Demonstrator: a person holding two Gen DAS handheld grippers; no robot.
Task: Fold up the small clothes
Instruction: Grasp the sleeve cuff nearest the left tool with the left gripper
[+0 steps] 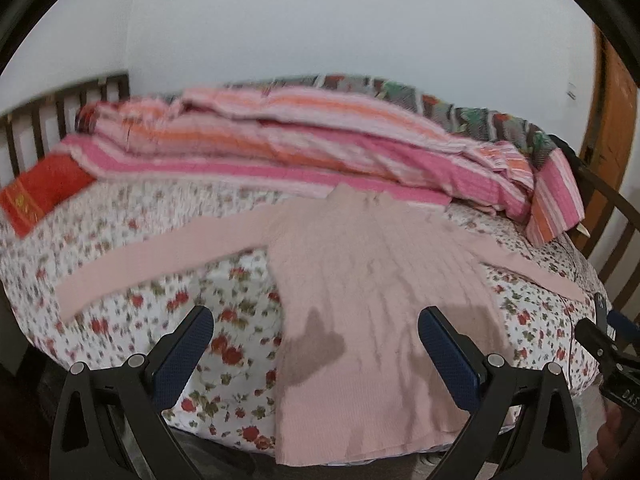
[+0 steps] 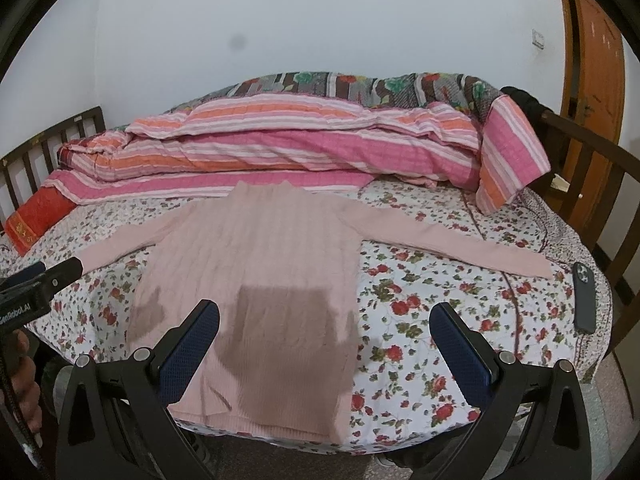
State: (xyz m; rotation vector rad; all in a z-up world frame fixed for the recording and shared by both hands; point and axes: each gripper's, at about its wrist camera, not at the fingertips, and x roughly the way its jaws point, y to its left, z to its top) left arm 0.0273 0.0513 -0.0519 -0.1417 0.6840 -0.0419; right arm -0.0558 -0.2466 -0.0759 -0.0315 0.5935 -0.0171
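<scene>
A pale pink ribbed sweater [image 1: 360,280] lies flat on the floral bedsheet [image 1: 224,320], collar toward the far side, both sleeves spread out sideways, hem hanging at the near bed edge. It also shows in the right wrist view [image 2: 256,256]. My left gripper [image 1: 316,328] is open and empty, hovering above the sweater's lower left part. My right gripper [image 2: 326,320] is open and empty above the sweater's lower right edge. Gripper shadows fall on the sweater. The right gripper's body shows at the right edge of the left wrist view [image 1: 612,352].
A folded pink striped quilt [image 2: 280,148] lies along the far side of the bed. A red pillow [image 2: 36,216] sits at far left. A dark phone [image 2: 584,296] lies on the sheet at right. Wooden bed rails [image 2: 592,160] and an orange door [image 2: 592,72] stand at right.
</scene>
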